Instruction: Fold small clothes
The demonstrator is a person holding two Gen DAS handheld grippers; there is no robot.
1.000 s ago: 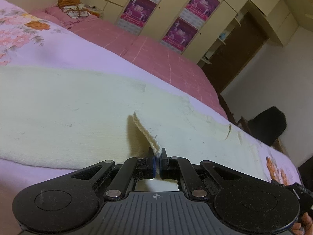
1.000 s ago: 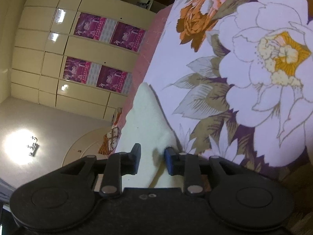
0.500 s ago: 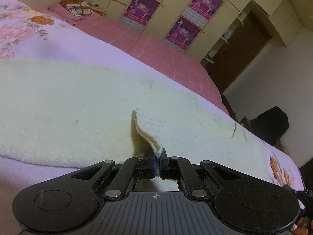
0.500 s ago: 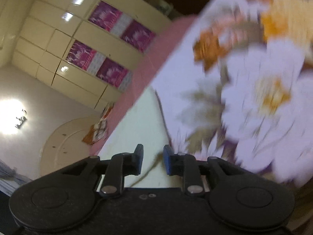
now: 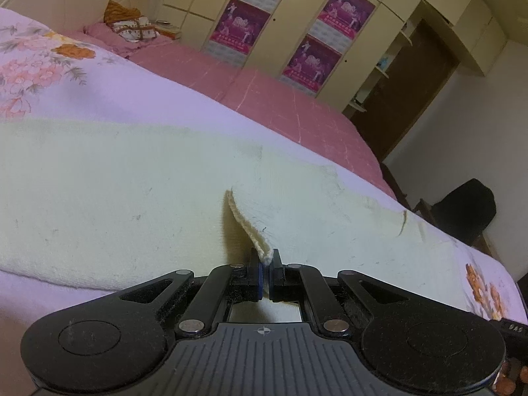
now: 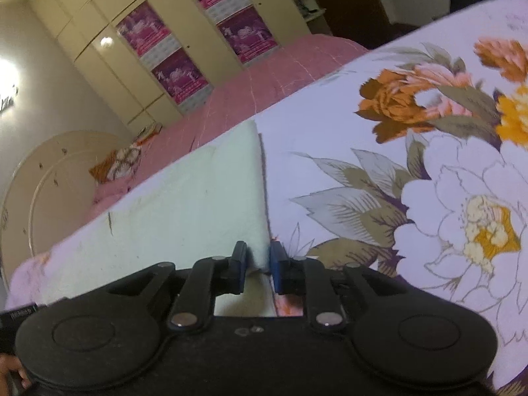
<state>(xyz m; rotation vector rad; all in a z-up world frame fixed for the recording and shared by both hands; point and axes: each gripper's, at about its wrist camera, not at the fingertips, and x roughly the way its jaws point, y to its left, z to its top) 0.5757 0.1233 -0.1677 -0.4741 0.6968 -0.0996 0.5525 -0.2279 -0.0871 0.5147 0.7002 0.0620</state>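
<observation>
Left wrist view: the left hand-held gripper (image 5: pixel 266 272) is clamped tight on a raised edge of the cream knitted garment (image 5: pixel 132 191), which lies spread flat along the near side of the bed (image 5: pixel 158 105). The pinched edge stands up as a small ridge from the garment's near hem, while the rest of the knit stays flat on the floral sheet. To do this step well, that grip should hold firm and low, so the cloth is not dragged off line before the other end is secured.

Right wrist view: the right hand-held gripper (image 6: pixel 258 265) has just been closing its jaws, and the corner of the cream knitted garment (image 6: pixel 184 204) sits between them; whether the pads already press on the knit cannot be told, since a narrow gap shows beside the cloth. The corner lies at the garment's end, just beside the large printed flowers. A good grasp here likely means taking both layers at the corner, then lifting both ends together and evenly.
</observation>
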